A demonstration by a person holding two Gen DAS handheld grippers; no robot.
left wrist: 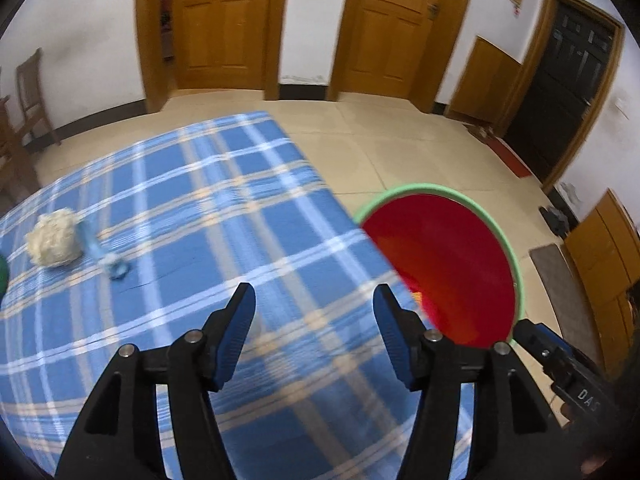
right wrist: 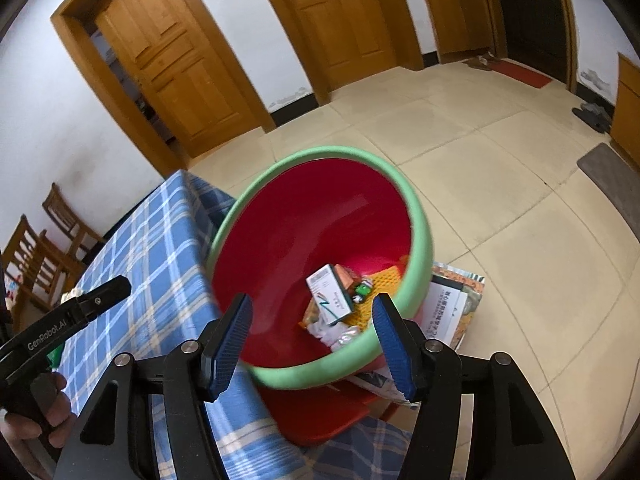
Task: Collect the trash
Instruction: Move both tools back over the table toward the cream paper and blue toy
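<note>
A red bin with a green rim (right wrist: 320, 240) stands beside the table; it also shows in the left wrist view (left wrist: 448, 264). Inside lie a white carton (right wrist: 330, 296), an orange mesh piece (right wrist: 384, 280) and crumpled wrappers. On the blue plaid tablecloth (left wrist: 180, 200) lie a crumpled white paper ball (left wrist: 54, 242) and a light blue wrapper (left wrist: 108, 260). My left gripper (left wrist: 314, 304) is open and empty above the cloth, well right of the paper ball. My right gripper (right wrist: 312, 316) is open and empty above the bin's near rim.
The bin rests on a red stool (right wrist: 320, 416) by the table's edge. A printed bag (right wrist: 452, 304) lies on the floor behind the bin. Wooden chairs (right wrist: 40, 256) stand at the table's far left. Doors and floor mats line the walls. A green object (left wrist: 2, 276) sits at the left edge.
</note>
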